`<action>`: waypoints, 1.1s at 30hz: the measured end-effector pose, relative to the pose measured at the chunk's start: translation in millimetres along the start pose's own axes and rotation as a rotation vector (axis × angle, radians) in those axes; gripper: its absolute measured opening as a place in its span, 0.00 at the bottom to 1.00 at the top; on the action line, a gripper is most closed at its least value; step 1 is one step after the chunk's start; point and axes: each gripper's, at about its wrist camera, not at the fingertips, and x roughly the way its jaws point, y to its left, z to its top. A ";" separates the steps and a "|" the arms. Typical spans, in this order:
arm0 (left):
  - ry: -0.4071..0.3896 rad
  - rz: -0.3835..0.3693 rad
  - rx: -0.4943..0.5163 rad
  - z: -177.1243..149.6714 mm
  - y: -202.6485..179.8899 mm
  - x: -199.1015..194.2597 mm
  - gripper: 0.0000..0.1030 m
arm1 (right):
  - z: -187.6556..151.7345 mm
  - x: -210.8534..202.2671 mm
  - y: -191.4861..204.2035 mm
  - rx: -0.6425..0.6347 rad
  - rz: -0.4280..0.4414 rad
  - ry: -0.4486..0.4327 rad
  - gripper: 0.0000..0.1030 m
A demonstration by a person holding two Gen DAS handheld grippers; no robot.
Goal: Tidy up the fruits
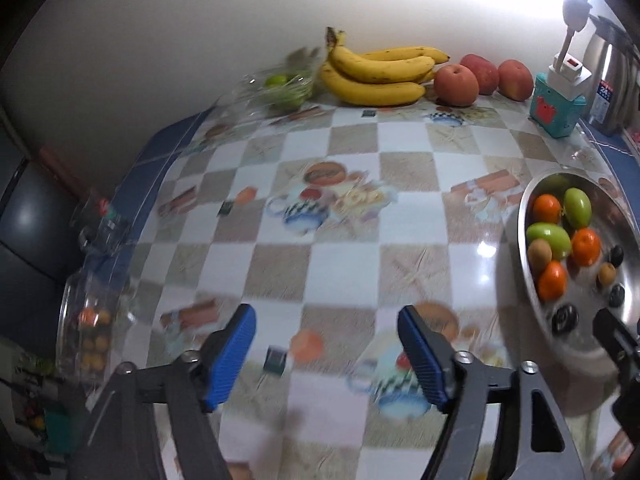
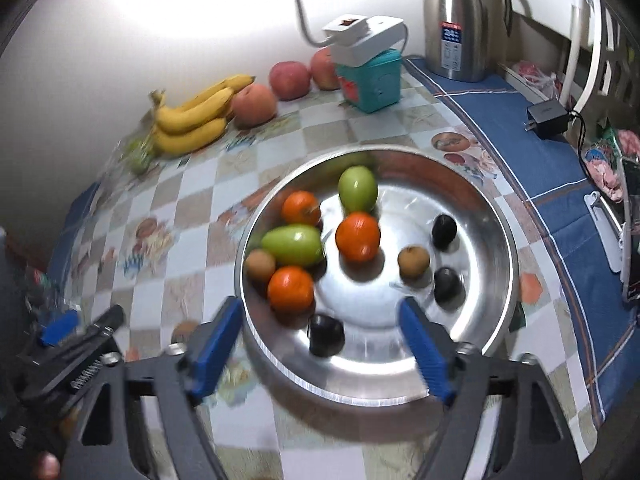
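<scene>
Hovering over the steel bowl [image 2: 496, 216] of fruit, right gripper [image 2: 320, 344] spread wide (empty); left gripper [image 1: 326, 354] likewise spread above the tablecloth [image 1: 340, 220].

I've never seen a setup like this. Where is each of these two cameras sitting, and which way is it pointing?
Left wrist: rides on the left gripper, looking forward over the checkered tablecloth toward the bananas; its two blue-padded fingers show, open.
Right wrist: rides on the right gripper, looking down into the steel bowl of small fruit; its open fingers show, with the left gripper at the lower left.
Both views share the bowl, bananas, the teal box and the steel jug.
</scene>
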 end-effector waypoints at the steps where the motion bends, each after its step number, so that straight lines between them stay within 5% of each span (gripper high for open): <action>1: 0.007 0.000 -0.006 -6.2 4.6 -0.9 0.78 | -5.2 -0.8 2.2 -0.013 -0.004 0.003 0.89; 7: 0.033 -0.014 -0.062 -27.1 22.3 -4.7 0.79 | -28.0 -2.1 10.1 -0.059 -0.011 0.039 0.90; 12: 0.020 -0.037 -0.087 -27.8 26.9 -7.1 0.96 | -31.8 -6.9 14.3 -0.077 -0.022 0.029 0.90; 33: 0.079 -0.057 -0.091 -28.8 24.4 1.3 0.97 | -33.0 -0.8 17.5 -0.091 -0.042 0.058 0.91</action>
